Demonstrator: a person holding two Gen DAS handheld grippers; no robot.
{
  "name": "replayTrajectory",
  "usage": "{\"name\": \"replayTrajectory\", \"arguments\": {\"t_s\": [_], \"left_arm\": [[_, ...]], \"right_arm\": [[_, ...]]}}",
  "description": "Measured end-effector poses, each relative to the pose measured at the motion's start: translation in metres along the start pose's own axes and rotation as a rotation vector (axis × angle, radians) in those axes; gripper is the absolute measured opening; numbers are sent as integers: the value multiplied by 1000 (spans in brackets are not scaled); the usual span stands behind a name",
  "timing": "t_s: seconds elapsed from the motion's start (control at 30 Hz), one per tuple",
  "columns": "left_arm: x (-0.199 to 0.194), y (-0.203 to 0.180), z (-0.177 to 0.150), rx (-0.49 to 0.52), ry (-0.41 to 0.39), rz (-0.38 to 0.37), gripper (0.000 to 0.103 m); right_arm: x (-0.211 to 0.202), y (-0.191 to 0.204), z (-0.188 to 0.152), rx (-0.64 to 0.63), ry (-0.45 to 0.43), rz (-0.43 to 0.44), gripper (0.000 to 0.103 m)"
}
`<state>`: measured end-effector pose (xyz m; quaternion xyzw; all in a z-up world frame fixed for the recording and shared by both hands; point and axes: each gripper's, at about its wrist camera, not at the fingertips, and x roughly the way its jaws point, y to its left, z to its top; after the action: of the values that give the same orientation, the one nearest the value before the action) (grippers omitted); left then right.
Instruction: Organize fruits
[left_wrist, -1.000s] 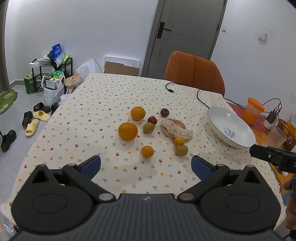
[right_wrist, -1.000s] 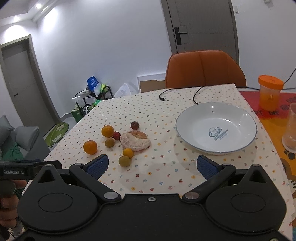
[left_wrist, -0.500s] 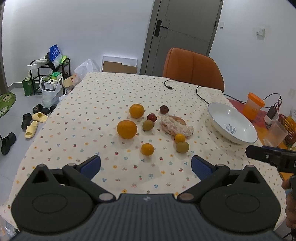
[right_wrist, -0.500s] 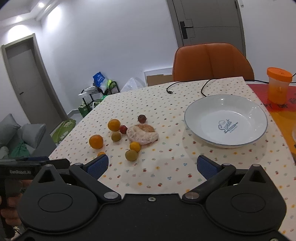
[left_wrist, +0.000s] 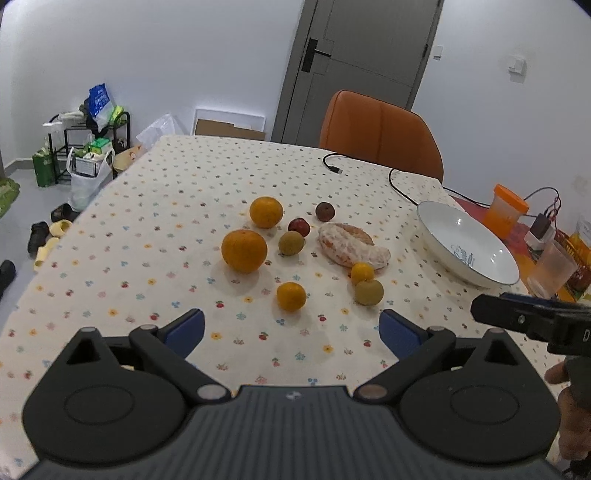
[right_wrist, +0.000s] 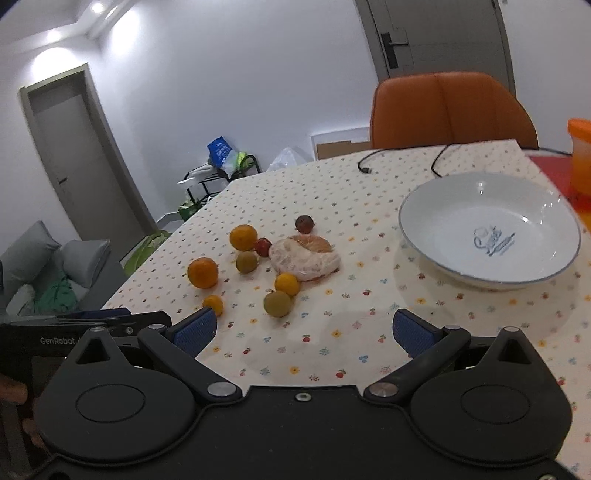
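Note:
Several fruits lie mid-table on the dotted cloth: a big orange (left_wrist: 244, 250) (right_wrist: 202, 272), a second orange (left_wrist: 266, 212) (right_wrist: 243, 237), a small tangerine (left_wrist: 291, 296) (right_wrist: 213, 305), a peeled pomelo piece (left_wrist: 349, 249) (right_wrist: 305, 257), two greenish fruits (left_wrist: 368, 291) (right_wrist: 277, 303) and two dark red ones (left_wrist: 325, 211). An empty white bowl (left_wrist: 436, 236) (right_wrist: 436, 243) stands to the right. My left gripper (left_wrist: 291, 328) is open, just short of the tangerine. My right gripper (right_wrist: 303, 328) is open too, near the green fruit.
An orange chair (left_wrist: 380, 136) stands at the far side. A black cable (left_wrist: 369, 173) runs across the cloth. An orange-lidded jar (left_wrist: 504, 210), a clear cup (left_wrist: 552, 266) and chargers crowd the right edge. Shoes and a rack (left_wrist: 74, 147) occupy the floor at left.
Both grippers have moved forward over the table toward the fruits, which now look larger and nearer. Nothing on the table has shifted and both stay open.

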<state>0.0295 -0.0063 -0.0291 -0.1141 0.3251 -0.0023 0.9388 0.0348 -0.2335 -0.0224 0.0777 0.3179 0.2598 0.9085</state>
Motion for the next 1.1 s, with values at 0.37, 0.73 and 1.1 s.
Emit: {"name": "replayTrajectory", "arguments": {"t_s": [0.37, 0.73, 1.1], "left_arm": [[30, 5, -1, -37, -3, -10, 70], [54, 10, 0, -63, -5, -11, 52], [64, 13, 4, -96, -5, -40, 22]], "right_arm": [[30, -11, -1, 41, 21, 29, 85], [58, 4, -1, -20, 49, 37, 69], [71, 16, 3, -64, 24, 45, 69]]}}
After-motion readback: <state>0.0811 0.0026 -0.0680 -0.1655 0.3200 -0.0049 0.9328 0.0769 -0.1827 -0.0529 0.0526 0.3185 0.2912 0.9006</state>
